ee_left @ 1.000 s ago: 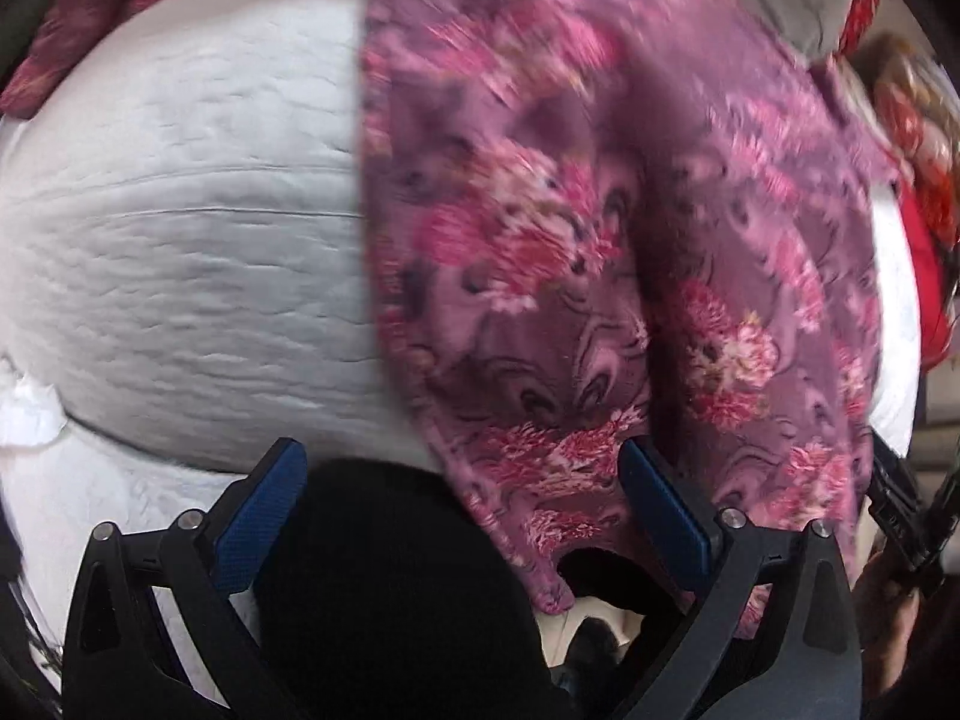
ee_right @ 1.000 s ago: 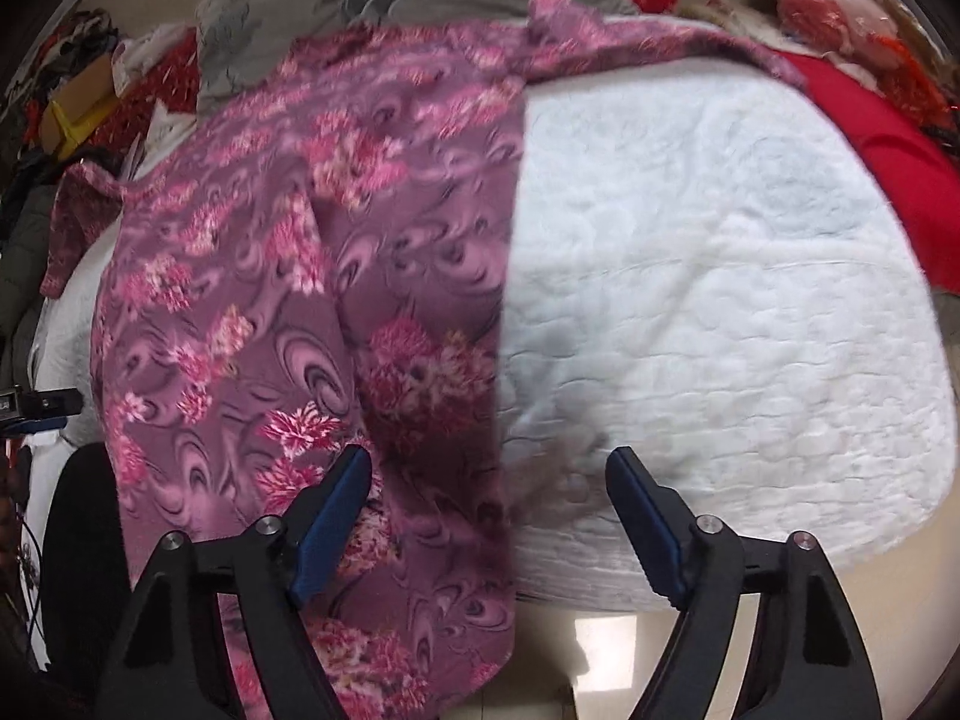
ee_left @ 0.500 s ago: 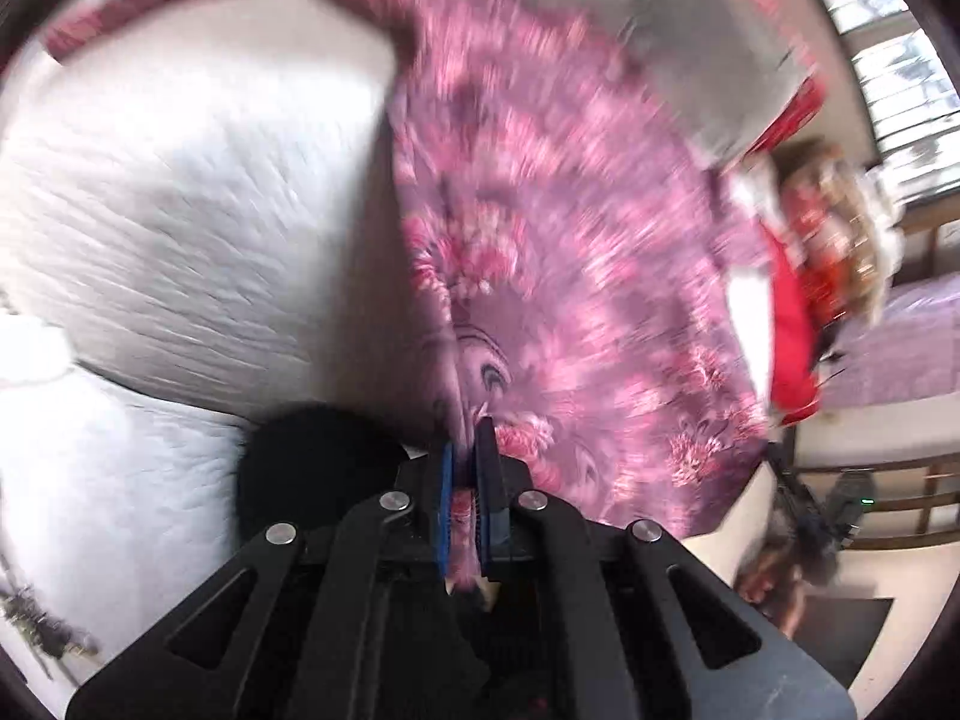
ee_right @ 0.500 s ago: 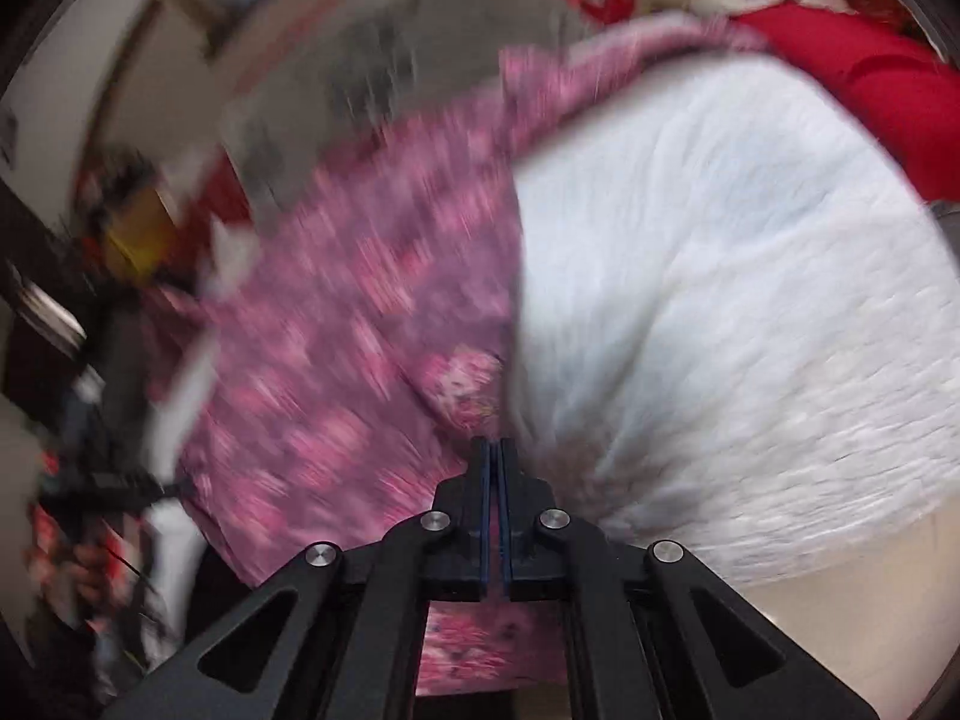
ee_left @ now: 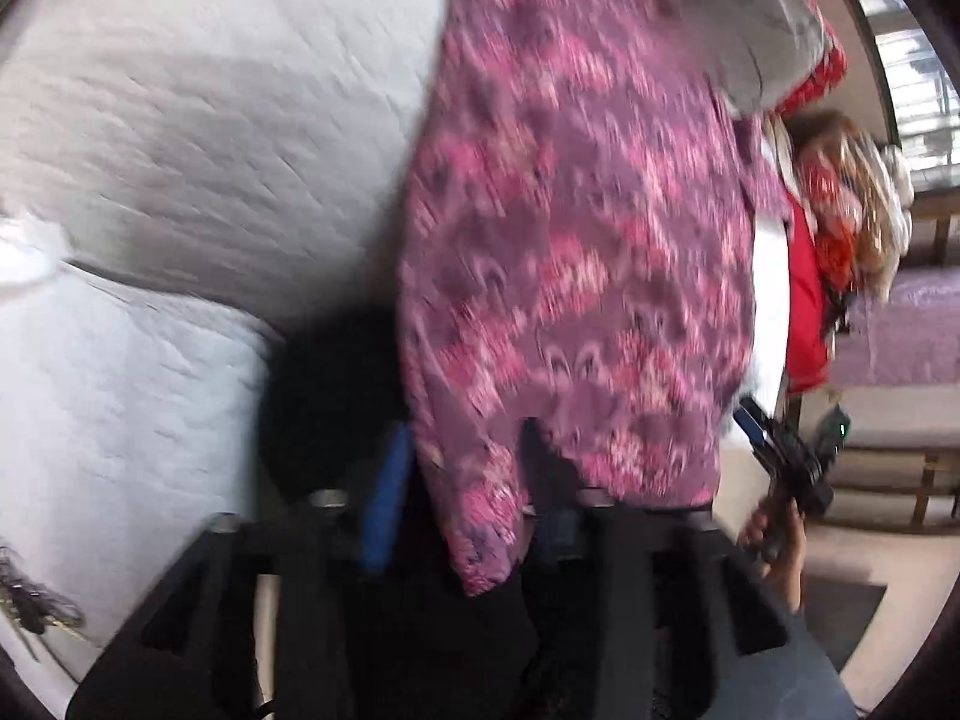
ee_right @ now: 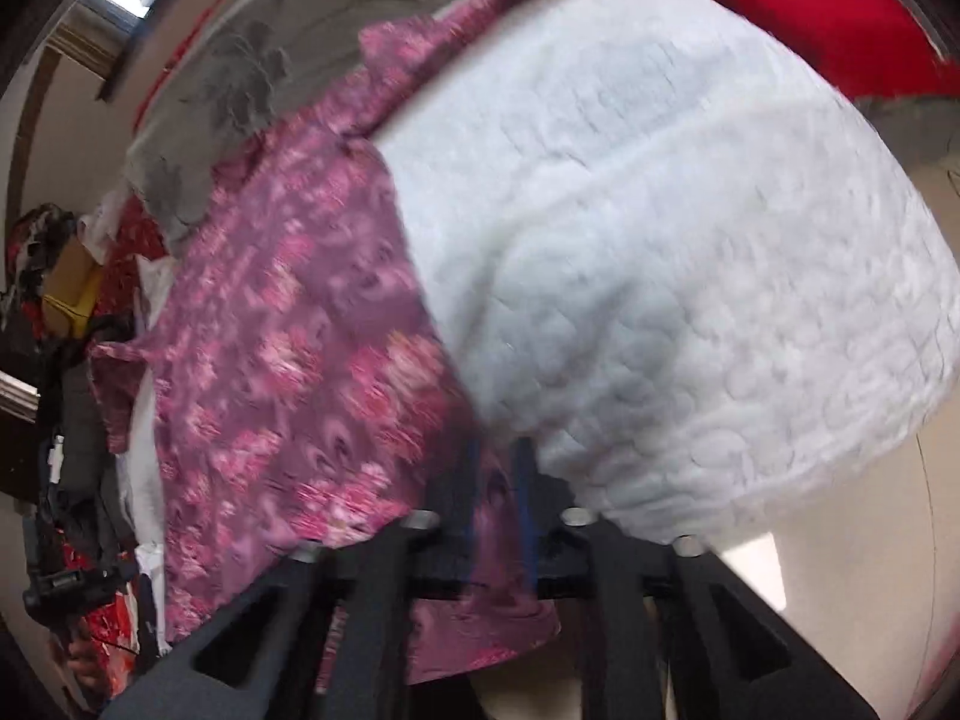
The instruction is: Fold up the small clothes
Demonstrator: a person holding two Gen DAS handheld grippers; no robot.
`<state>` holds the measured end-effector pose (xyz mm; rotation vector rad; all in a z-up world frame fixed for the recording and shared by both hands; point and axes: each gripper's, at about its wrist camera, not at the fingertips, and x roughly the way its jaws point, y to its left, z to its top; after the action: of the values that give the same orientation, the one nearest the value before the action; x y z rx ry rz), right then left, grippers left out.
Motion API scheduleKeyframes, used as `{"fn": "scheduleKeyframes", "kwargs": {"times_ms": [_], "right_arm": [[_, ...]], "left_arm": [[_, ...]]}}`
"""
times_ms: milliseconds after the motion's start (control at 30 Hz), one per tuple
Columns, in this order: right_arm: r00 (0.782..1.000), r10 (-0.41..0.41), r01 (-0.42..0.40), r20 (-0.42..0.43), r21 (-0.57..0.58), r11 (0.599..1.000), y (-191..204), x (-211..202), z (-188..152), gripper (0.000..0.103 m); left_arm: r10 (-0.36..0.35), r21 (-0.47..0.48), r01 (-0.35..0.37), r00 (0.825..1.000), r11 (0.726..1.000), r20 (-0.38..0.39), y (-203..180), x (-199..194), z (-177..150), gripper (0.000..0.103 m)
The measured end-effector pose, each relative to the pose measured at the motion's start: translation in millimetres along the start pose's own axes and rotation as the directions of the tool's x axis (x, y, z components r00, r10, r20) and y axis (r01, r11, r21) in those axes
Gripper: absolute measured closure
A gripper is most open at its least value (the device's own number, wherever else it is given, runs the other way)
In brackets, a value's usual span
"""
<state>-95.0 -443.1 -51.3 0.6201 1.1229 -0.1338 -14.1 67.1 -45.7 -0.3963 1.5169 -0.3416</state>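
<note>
A purple garment with pink flowers lies over a white quilted surface. Its near hem hangs off the front edge. My left gripper is parted, with the hem draped between its blue-padded fingers. In the right wrist view the same garment covers the left part of the white quilt. My right gripper is slightly parted, with the garment's hem between its fingers. Both views are blurred by motion.
A grey flowered pillow and red cloth lie at the back. Mixed red clothing is piled at the side. A dark round thing sits below the quilt's front edge. The other hand and gripper show at the right.
Both grippers closed on the garment's hem half a second ago; now their fingers stand apart again, the left more than the right. Both views have swung and the hem hangs lower.
</note>
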Motion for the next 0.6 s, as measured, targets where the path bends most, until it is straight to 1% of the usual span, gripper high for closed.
{"fn": "scheduleKeyframes", "kwargs": {"times_ms": [33, 67, 100, 133, 167, 200, 233, 300, 333, 367, 400, 433, 467, 500, 533, 567, 600], "right_arm": [[1.000, -0.024, 0.024, -0.007, 0.001, 1.000, -6.5, 6.6, -5.5, 0.043], [0.999, -0.036, 0.036, -0.011, 0.001, 0.999, -8.8, 9.2, -8.5, 0.042], [0.999, -0.048, 0.048, -0.025, -0.003, 0.999, -10.7, 17.3, -11.1, 0.042], [0.998, -0.051, 0.050, -0.034, -0.009, 0.999, -13.6, 25.5, -16.5, 0.042], [0.998, -0.057, 0.057, -0.009, -0.017, 0.998, -12.5, 26.2, -20.0, 0.041], [0.998, -0.058, 0.058, 0.006, -0.024, 0.998, -10.2, 25.6, -22.0, 0.037], [0.999, -0.039, 0.039, -0.003, -0.053, 0.998, -4.5, 27.8, -24.9, 0.035], [0.997, 0.002, -0.009, -0.073, -0.093, 0.996, 4.4, 33.3, -28.6, 0.036], [0.994, 0.019, -0.032, -0.112, -0.109, 0.994, 8.0, 38.2, -32.3, 0.041], [0.992, 0.011, -0.028, -0.129, -0.131, 0.991, 10.6, 42.5, -36.3, 0.044], [0.991, 0.010, -0.029, -0.132, -0.144, 0.989, 11.4, 44.7, -38.3, 0.070], [0.988, 0.053, -0.073, -0.145, -0.137, 0.988, 10.6, 45.6, -38.7, 0.097], [0.983, 0.115, -0.130, -0.141, -0.100, 0.987, 8.6, 40.4, -37.0, 0.100], [0.983, 0.145, -0.155, -0.115, -0.089, 0.984, 8.2, 30.5, -35.0, 0.100], [0.978, 0.201, -0.206, -0.063, -0.090, 0.974, 9.8, 7.6, -31.1, 0.100], [0.972, 0.233, -0.233, -0.017, -0.093, 0.968, 9.6, -12.0, -28.4, 0.100], [0.971, 0.237, -0.234, 0.021, -0.099, 0.967, 7.9, -28.6, -25.7, 0.100]], "left_arm": [[0.000, 0.013, 0.000, 1.000, 1.000, -0.020, -4.5, 7.5, -0.7, 0.059], [0.014, 0.029, -0.013, 0.999, 1.000, -0.040, -9.9, 16.4, -0.8, 0.059], [0.034, 0.039, -0.033, 0.999, 0.999, -0.035, -9.4, 16.3, -3.9, 0.059], [0.064, 0.053, -0.064, 0.998, 0.997, -0.009, -11.9, 15.8, -5.0, 0.060], [0.085, 0.066, -0.085, 0.996, 0.994, 0.009, -15.4, 15.4, -4.7, 0.061], [0.113, 0.072, -0.114, 0.993, 0.991, 0.023, -19.5, 15.7, -3.1, 0.078], [0.120, 0.071, -0.121, 0.993, 0.990, 0.024, -21.8, 16.5, -1.7, 0.101], [0.100, 0.053, -0.101, 0.995, 0.993, 0.018, -19.7, 16.4, -0.5, 0.101], [0.108, 0.048, -0.109, 0.994, 0.993, 0.023, -18.7, 16.2, -0.8, 0.101], [0.119, 0.044, -0.120, 0.993, 0.992, 0.026, -17.1, 15.2, -1.7, 0.101], [0.127, 0.031, -0.127, 0.992, 0.991, 0.024, -14.0, 14.2, -3.1, 0.101], [0.125, 0.015, -0.126, 0.992, 0.992, 0.023, -11.2, 10.2, -4.6, 0.101], [0.124, -0.002, -0.124, 0.992, 0.992, 0.022, -8.4, 4.4, -6.8, 0.101], [0.113, -0.011, -0.112, 0.993, 0.994, 0.037, -6.5, -4.2, -10.6, 0.101], [0.116, -0.007, -0.116, 0.992, 0.993, 0.054, -5.1, -12.0, -13.0, 0.101], [0.144, 0.002, -0.145, 0.987, 0.989, 0.073, -3.6, -20.4, -15.1, 0.101], [0.173, 0.004, -0.174, 0.982, 0.985, 0.077, -2.9, -21.8, -15.0, 0.101]]}}
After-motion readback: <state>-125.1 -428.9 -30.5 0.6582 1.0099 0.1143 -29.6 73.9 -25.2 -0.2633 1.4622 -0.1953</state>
